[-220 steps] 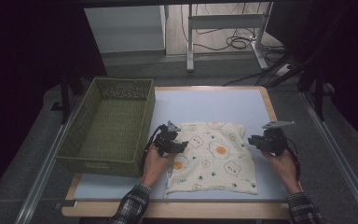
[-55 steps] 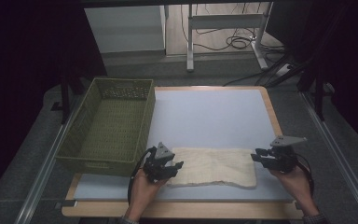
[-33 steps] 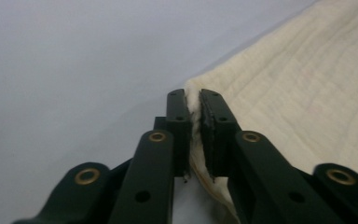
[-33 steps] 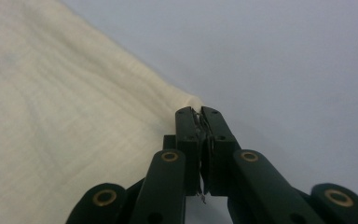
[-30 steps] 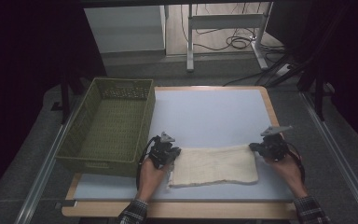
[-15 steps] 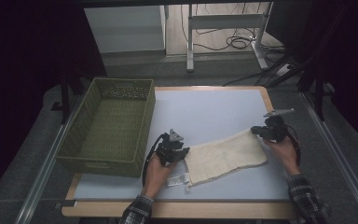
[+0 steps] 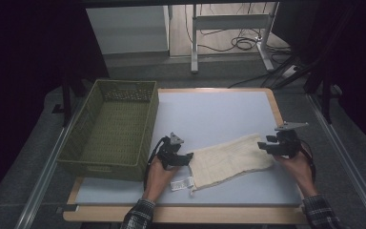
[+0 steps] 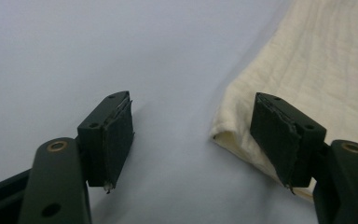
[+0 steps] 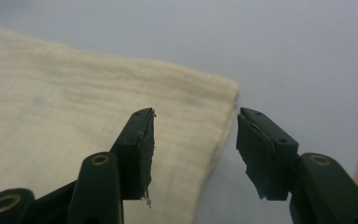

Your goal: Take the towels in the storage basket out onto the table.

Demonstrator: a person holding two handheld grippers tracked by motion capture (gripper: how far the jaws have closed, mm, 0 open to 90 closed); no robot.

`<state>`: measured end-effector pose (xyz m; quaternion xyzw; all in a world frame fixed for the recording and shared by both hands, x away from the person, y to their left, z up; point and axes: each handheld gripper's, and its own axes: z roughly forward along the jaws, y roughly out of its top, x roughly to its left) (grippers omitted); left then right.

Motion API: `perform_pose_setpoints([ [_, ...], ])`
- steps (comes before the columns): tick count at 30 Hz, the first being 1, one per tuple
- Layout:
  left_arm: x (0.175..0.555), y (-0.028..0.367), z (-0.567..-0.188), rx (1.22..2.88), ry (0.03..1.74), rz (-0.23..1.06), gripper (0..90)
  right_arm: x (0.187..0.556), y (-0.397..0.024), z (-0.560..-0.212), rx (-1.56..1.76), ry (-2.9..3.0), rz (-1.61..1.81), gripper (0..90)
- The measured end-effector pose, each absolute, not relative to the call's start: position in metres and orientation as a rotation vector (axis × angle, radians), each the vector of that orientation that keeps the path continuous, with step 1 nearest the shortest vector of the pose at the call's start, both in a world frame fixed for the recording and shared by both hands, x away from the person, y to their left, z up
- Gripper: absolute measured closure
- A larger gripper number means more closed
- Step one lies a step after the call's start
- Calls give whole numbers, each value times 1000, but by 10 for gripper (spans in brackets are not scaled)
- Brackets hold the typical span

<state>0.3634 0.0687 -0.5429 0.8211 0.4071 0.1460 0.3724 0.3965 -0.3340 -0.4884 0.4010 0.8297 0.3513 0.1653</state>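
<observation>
Between the parted jaws of the left gripper point(image 8: 193, 140) and right gripper point(image 9: 193, 156) lie opposite ends of the folded cream cloth point(image 7: 231, 160), apparently released flat for another fold.

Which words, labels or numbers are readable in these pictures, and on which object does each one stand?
None can be read.
Small white care tag at the near corner of the folded cream cloth: any print is too small and blurred to read.

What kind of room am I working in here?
Probably a lab or recording workspace, not a home: a framed work table ringed by dark curtains, loose cables on the floor behind, and a metal stand beyond.
</observation>
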Motion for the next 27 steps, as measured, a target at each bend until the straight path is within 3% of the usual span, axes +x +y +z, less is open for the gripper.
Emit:
perform_pose_setpoints([
  [17, 363, 69, -544, 2094, 1043, 372, 284, 344, -288, -504, 942, 2537, 1116, 451],
  [27, 363, 69, -545, 2093, 1042, 373, 285, 327, -240, -510, 805, 2653, 1176, 510],
])
